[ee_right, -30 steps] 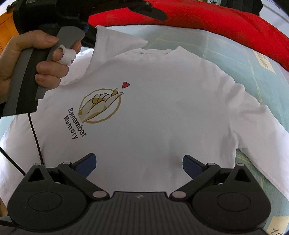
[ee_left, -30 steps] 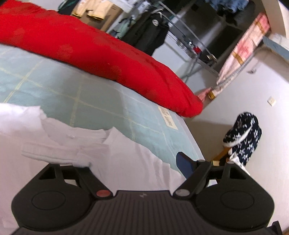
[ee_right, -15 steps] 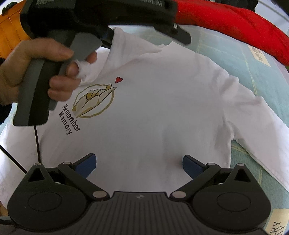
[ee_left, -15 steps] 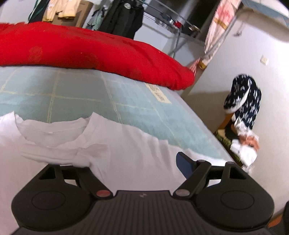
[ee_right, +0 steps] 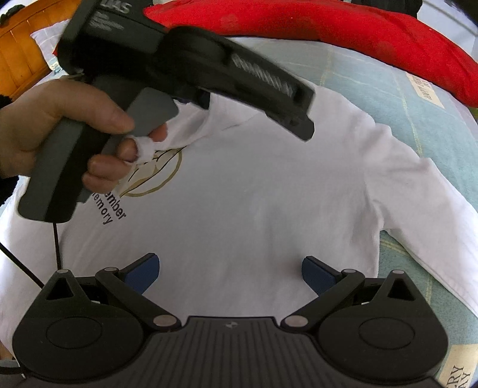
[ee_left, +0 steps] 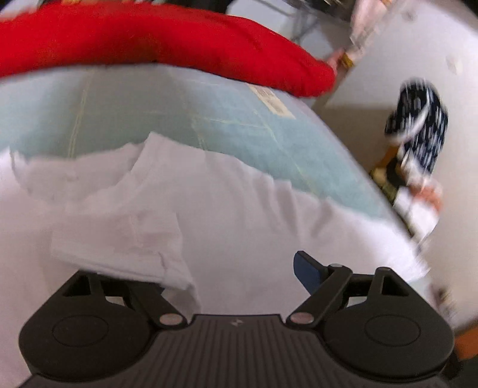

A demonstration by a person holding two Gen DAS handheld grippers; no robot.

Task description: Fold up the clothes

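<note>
While the left claw (ee_left: pixel 236 268) pinches the white shirt's (ee_right: pixel 254 194) sleeve, the right claw (ee_right: pixel 230 271) hangs spread.

The shirt (ee_right: pixel 254 194) lies flat on the bed (ee_right: pixel 373 80), its collar toward the far side and one sleeve (ee_right: pixel 424 209) running off to the right. Along the far edge of the bed lies a quilt (ee_right: pixel 328 27), stretching from left to right behind the shirt — the two apart. Above the shirt's left half hangs the left gripper (ee_right: pixel 191 98) with the hand (ee_right: pixel 65 128) on its handle, a fold of the shirt rising to its tip, while the right gripper (ee_right: pixel 230 273) sits over the shirt's near edge.
</note>
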